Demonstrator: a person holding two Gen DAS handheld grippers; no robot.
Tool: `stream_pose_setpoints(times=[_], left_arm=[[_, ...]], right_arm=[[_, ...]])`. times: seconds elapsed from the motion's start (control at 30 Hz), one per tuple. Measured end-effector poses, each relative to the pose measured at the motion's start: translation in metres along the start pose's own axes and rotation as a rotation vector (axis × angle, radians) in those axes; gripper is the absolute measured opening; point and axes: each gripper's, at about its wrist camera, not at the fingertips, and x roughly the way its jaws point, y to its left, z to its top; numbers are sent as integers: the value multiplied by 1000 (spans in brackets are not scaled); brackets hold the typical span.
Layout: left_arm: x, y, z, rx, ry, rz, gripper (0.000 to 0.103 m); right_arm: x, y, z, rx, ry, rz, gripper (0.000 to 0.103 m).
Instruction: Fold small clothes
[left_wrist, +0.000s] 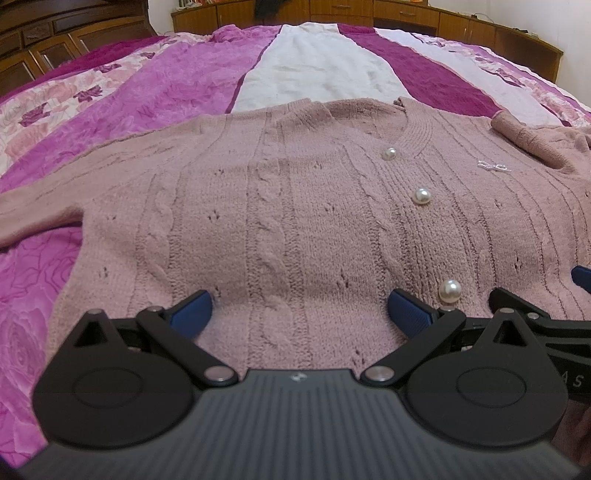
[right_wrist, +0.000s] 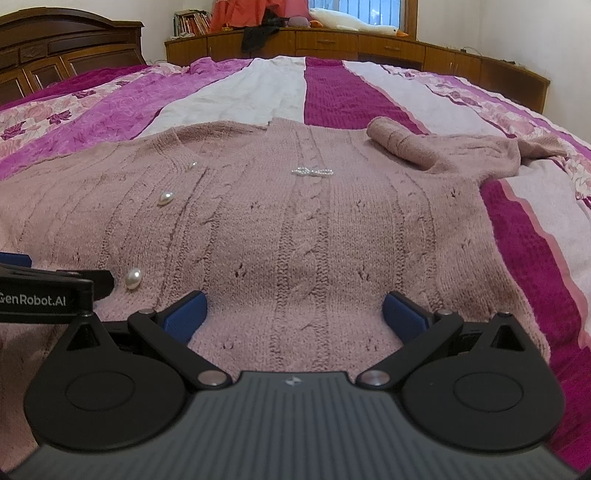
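The cardigan (left_wrist: 295, 206) lay flat, front up, on the bed's striped bedspread (left_wrist: 325, 74), its hem under both tongs. The left tongs (left_wrist: 299, 314) and right tongs (right_wrist: 293, 314) were spread wide over the knit, pinching nothing. The left tool's side read "GenRobot.AI" (right_wrist: 33, 301).
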Motion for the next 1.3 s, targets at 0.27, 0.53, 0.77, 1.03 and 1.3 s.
stream_pose_setpoints(times=[0.27, 0.53, 0.77, 1.03, 1.3], left_arm=[[-7, 2, 5, 12, 15, -23, 103], [-19, 12, 25, -62, 102, -88, 103], [-29, 17, 50, -88, 84, -91, 103], [-32, 25, 69, -84, 56, -34, 103], [-24, 25, 67, -102, 84, 4, 103]], right_arm=[[-2, -4, 5, 11, -2, 21, 103], [-23, -21, 34, 53, 35, 158, 103], [-37, -66, 67, 145, 11, 200, 103], [-29, -164, 103, 330, -30, 129, 103], [15, -252, 126, 469, -78, 55, 103]])
